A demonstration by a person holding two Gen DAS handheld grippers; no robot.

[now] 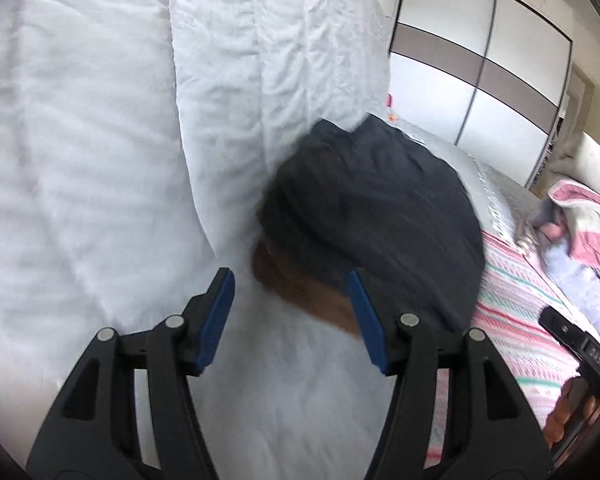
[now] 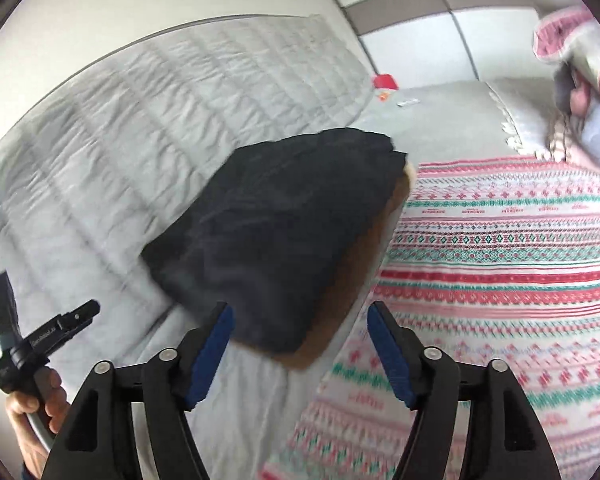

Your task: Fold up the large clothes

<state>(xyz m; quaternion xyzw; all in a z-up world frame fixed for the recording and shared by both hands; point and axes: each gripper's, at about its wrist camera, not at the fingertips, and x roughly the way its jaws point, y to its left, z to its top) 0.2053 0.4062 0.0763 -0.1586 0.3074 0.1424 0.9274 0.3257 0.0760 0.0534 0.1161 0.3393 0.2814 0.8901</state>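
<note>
Lying folded on bed: dark garment with brown lining at edge, straddling white quilt and pink patterned blanket. Left tool spread, empty, just short of garment's brown edge. Right tool spread, empty, near garment's corner. Pink-and-grey clothes pile well apart, toward wardrobe.

A white quilted blanket is seen spread over the left of the bed, and a pink, red and green patterned sheet is laid beside it on the right. A wardrobe with white doors crossed by a grey band is seen behind. A small red object is spotted near the quilted blanket's far corner.
</note>
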